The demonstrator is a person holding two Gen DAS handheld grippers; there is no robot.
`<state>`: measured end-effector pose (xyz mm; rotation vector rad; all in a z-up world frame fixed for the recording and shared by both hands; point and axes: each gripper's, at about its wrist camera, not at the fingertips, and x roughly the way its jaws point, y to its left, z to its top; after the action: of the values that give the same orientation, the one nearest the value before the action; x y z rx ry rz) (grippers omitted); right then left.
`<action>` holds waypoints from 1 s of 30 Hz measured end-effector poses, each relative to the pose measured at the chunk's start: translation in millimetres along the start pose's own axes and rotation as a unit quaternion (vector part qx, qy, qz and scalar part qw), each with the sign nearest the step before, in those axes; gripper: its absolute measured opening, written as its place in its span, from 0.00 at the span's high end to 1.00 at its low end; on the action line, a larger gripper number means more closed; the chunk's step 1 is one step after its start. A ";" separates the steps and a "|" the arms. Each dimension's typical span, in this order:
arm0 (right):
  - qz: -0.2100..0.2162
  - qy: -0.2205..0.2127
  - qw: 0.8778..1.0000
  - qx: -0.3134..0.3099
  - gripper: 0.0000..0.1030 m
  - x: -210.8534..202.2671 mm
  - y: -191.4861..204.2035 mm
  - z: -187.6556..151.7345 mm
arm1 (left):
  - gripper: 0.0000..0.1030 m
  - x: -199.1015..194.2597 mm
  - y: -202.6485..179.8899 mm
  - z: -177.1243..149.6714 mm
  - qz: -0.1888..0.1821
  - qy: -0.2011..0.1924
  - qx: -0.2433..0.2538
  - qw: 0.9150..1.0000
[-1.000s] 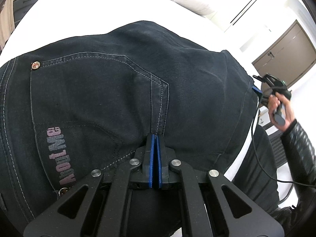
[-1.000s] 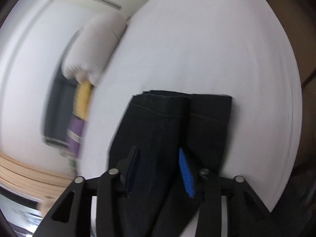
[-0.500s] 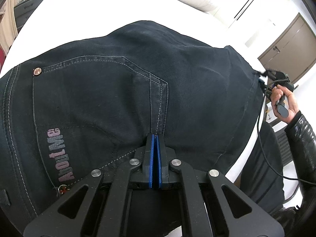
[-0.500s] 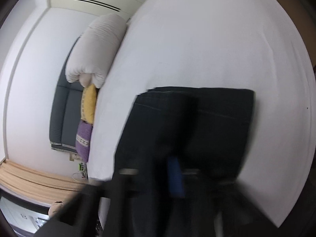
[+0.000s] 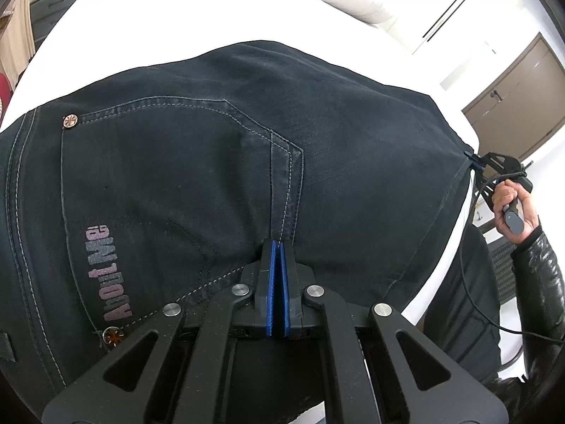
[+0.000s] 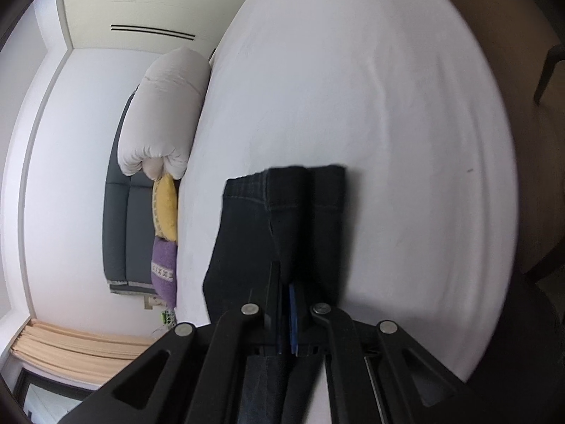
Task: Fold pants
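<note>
Dark denim pants lie on a white bed, back pocket and pink lettering facing up. My left gripper is shut on the pants at the pocket seam near the waist. In the right wrist view the leg ends lie side by side on the sheet. My right gripper is shut on the fabric of the leg ends. It also shows in the left wrist view, at the far right edge of the pants, held by a hand.
A white rolled duvet and yellow and purple cushions sit at the grey headboard. A brown cabinet stands past the bed's right side. The bed's edge runs close to my right gripper.
My right gripper has closed from open onto the pant legs. The left gripper has stayed shut on the pants, shifting only slightly.
</note>
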<state>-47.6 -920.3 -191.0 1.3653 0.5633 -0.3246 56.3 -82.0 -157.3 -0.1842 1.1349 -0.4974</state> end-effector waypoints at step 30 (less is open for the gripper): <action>-0.018 -0.002 1.000 0.010 1.00 -14.6 -29.8 32.0 | 0.97 -2.8 6.5 -6.3 -0.008 -0.011 -0.007 1.000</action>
<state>-69.5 -958.7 -204.3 1.3749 0.5831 -0.3617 51.6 -74.4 -160.1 -0.2109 1.1165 -0.4998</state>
